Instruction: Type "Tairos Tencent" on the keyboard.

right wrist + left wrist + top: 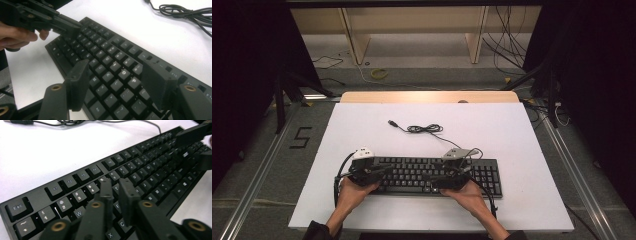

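A black keyboard [422, 172] lies on the white tabletop [512, 135], near the front edge. Its cable [424, 129] coils behind it and ends in a loose USB plug [392, 122]. My left gripper [116, 185] hovers over the keyboard's [140, 165] left letter keys, shut, with nothing between its jaws. My right gripper [117, 75] stands open above the right letter keys of the keyboard [107, 50], with no key pinched. In the high view the left gripper [387, 170] and right gripper [437, 177] point toward each other along the keyboard. The left gripper [73, 28] also appears at the upper left of the right gripper view.
The white tabletop stretches bare behind and to both sides of the keyboard. Beyond its wooden back edge [427, 96] lie floor cables and wooden frame legs [354, 40]. Metal rails [257, 175] run along the floor on each side.
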`<state>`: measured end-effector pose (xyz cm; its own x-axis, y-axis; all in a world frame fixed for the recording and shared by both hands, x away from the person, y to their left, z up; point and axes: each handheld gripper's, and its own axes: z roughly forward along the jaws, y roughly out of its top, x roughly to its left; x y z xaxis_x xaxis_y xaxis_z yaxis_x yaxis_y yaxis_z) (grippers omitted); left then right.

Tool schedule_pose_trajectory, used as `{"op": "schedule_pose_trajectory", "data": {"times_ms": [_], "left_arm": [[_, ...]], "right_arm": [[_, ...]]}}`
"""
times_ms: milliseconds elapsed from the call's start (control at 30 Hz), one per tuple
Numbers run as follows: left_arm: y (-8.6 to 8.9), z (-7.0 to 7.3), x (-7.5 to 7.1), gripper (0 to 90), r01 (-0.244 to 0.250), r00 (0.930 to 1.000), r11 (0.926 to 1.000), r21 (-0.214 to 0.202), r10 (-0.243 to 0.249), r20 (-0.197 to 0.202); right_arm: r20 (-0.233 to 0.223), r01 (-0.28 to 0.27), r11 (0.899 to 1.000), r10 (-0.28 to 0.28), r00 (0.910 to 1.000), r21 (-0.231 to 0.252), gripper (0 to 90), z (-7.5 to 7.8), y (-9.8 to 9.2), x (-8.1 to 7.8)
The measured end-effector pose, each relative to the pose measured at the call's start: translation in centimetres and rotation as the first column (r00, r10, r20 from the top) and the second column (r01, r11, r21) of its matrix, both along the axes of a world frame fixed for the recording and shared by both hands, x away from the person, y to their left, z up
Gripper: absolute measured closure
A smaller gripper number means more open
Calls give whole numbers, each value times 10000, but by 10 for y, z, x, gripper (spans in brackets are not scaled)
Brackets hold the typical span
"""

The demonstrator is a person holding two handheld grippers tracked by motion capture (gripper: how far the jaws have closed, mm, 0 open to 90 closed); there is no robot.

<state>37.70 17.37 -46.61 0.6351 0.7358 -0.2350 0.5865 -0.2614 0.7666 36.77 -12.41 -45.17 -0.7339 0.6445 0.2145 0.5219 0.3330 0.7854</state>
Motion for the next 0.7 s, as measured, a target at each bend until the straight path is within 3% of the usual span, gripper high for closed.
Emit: {"op": "schedule_pose_trajectory", "data": {"times_ms": [100, 333, 700], "left_arm": [[-5, 0, 1, 892, 121, 9999, 9997, 214, -122, 30], [-16, -4, 9, 894, 220, 9996, 9975, 672, -209, -166], [-18, -8, 13, 894, 142, 9992, 9962, 859, -110, -374]], "right_arm": [[73, -9, 10000, 9, 10000, -12, 381, -1, -3, -2], [199, -8, 9999, 6, 9998, 112, 372, 0, -7, -10], [238, -136, 9998, 133, 9996, 114, 372, 1, -6, -14]]}}
